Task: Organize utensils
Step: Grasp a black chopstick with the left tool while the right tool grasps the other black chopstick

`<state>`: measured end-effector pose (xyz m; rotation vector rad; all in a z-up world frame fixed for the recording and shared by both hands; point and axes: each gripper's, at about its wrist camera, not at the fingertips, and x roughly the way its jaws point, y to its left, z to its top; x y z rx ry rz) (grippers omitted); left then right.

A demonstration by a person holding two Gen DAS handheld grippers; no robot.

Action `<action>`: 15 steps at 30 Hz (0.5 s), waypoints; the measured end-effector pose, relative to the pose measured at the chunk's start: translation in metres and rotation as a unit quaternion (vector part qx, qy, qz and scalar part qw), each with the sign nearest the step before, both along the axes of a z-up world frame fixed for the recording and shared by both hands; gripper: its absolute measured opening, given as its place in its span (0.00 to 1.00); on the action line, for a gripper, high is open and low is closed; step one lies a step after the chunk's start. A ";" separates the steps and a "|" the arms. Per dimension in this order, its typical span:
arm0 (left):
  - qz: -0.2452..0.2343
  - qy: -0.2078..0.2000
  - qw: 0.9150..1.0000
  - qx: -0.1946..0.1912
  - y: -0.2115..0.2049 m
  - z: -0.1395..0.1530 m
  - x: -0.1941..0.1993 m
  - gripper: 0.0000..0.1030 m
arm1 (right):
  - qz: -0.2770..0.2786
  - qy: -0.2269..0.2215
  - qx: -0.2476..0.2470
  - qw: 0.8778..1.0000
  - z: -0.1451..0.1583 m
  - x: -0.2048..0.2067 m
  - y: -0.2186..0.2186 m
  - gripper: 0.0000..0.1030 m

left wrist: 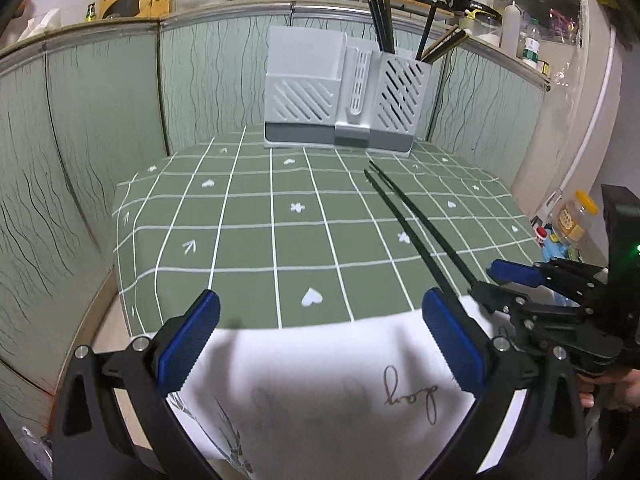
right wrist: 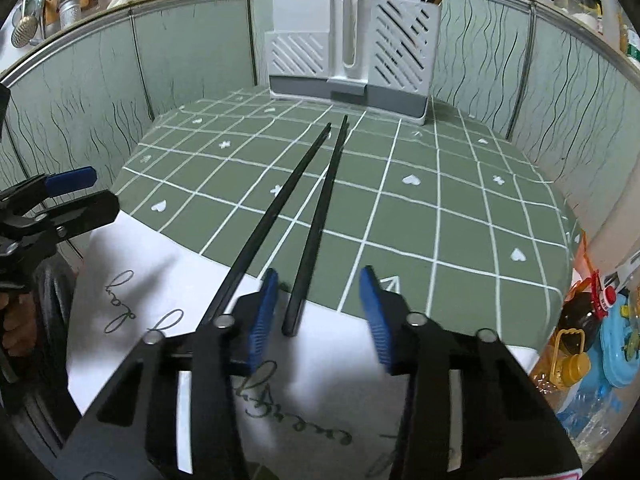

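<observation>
Two black chopsticks (right wrist: pixel 316 200) lie side by side on the green checked tablecloth (right wrist: pixel 440 200), near ends over a white cloth (right wrist: pixel 152 264). My right gripper (right wrist: pixel 320 312) is low over those ends. The right chopstick's end lies between its blue pads (right wrist: pixel 262 320), which do not press it; the left chopstick passes outside the left finger. In the left wrist view the chopsticks (left wrist: pixel 404 216) run toward the right gripper (left wrist: pixel 494 284). My left gripper (left wrist: pixel 320 336) stands wide open over the white cloth (left wrist: pixel 320 380), holding nothing. A white slotted utensil holder (left wrist: pixel 340 96) stands at the back.
The holder's (right wrist: pixel 352 52) right compartment contains several dark chopsticks (left wrist: pixel 384 28). Pale green panels (left wrist: pixel 80 140) wall in the table at back and left. Bottles and jars (right wrist: pixel 576 340) crowd the floor past the table's right edge. My left gripper (right wrist: pixel 84 196) sits at the left.
</observation>
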<state>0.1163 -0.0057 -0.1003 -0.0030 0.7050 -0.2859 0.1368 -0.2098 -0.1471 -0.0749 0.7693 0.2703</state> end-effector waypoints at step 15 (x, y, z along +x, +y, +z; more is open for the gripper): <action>-0.027 0.004 1.000 0.013 -0.024 0.002 -0.005 0.95 | -0.044 0.009 0.037 0.998 0.000 0.010 -0.018 0.06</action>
